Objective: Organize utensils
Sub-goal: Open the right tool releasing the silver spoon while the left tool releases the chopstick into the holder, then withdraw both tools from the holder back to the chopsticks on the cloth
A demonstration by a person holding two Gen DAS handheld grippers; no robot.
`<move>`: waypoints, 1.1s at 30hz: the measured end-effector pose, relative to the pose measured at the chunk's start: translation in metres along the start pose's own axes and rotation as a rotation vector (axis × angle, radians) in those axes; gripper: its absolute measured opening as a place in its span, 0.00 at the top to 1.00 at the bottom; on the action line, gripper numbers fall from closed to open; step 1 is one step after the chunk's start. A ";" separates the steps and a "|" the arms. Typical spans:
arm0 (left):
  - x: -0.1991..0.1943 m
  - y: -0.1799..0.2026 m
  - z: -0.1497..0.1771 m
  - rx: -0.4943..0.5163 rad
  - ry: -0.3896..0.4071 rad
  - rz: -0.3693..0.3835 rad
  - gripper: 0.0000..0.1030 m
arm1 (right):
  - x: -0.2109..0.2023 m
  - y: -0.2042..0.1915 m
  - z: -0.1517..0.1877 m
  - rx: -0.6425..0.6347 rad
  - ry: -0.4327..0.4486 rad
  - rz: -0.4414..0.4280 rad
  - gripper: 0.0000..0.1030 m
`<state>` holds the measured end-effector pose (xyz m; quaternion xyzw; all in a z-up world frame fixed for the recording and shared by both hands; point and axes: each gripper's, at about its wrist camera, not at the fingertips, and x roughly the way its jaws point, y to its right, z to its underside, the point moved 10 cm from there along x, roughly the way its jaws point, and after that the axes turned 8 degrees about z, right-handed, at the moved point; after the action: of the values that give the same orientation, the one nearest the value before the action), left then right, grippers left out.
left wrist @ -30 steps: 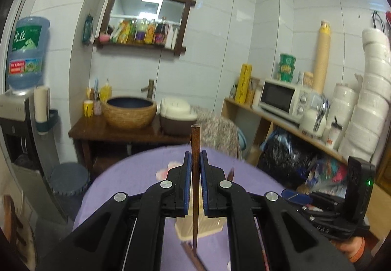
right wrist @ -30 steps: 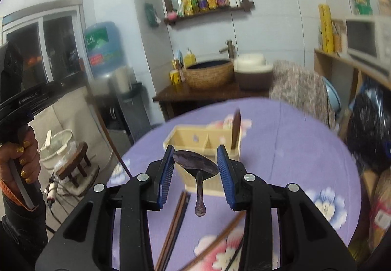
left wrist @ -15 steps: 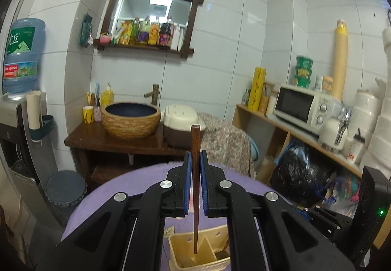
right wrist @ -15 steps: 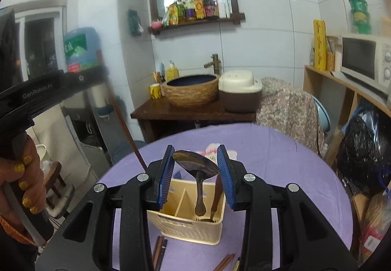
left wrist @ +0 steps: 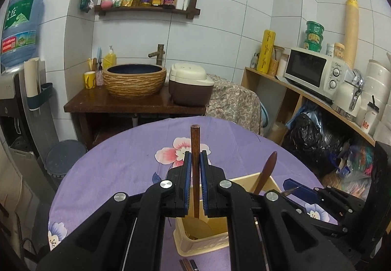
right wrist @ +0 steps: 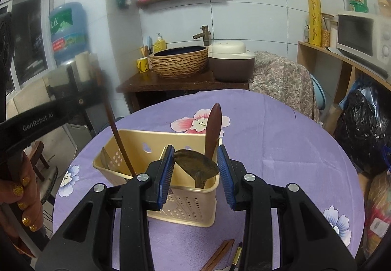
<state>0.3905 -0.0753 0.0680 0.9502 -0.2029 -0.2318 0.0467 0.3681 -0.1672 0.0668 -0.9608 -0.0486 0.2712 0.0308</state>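
Caddy: cream plastic utensil caddy (right wrist: 156, 148), perforated, divided into compartments, standing on the purple flowered surface (right wrist: 281, 139).
Left tongs (left wrist: 195, 168): clamped tight on an upright brown chopstick (left wrist: 195, 148), its lower end inside the caddy's left compartment.
Right tongs (right wrist: 195, 163): partly open, gripping a dark spoon (right wrist: 195, 164) by its bowl, handle hanging into the caddy's right compartment beside a brown wooden spoon (right wrist: 213, 129).
Room: loose chopsticks (right wrist: 220, 255) lie in front of the caddy; bare cloth behind it.
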 end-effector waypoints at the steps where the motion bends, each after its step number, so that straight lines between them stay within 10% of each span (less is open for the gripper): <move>1: 0.000 -0.001 0.000 0.002 0.002 -0.004 0.92 | 0.001 -0.001 0.000 -0.003 0.001 0.003 0.64; 7: -0.010 -0.003 0.001 -0.015 0.006 0.012 0.88 | -0.004 0.001 0.002 0.000 0.034 0.002 0.53; 9: -0.020 -0.007 0.003 -0.032 0.014 0.008 0.66 | -0.013 0.003 0.002 0.012 0.058 -0.002 0.31; 11: -0.031 -0.012 0.009 -0.059 0.028 -0.007 0.30 | -0.025 0.005 0.004 0.020 0.082 -0.004 0.29; 16: -0.061 -0.025 0.036 -0.080 0.034 -0.031 0.15 | -0.059 0.014 0.021 0.012 0.115 0.014 0.17; 33: -0.097 -0.030 0.151 -0.079 -0.063 -0.126 0.05 | -0.095 0.056 0.135 0.044 -0.029 0.166 0.06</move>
<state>0.2537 -0.0077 -0.0308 0.9507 -0.1349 -0.2721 0.0630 0.2208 -0.2285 -0.0037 -0.9565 0.0367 0.2878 0.0288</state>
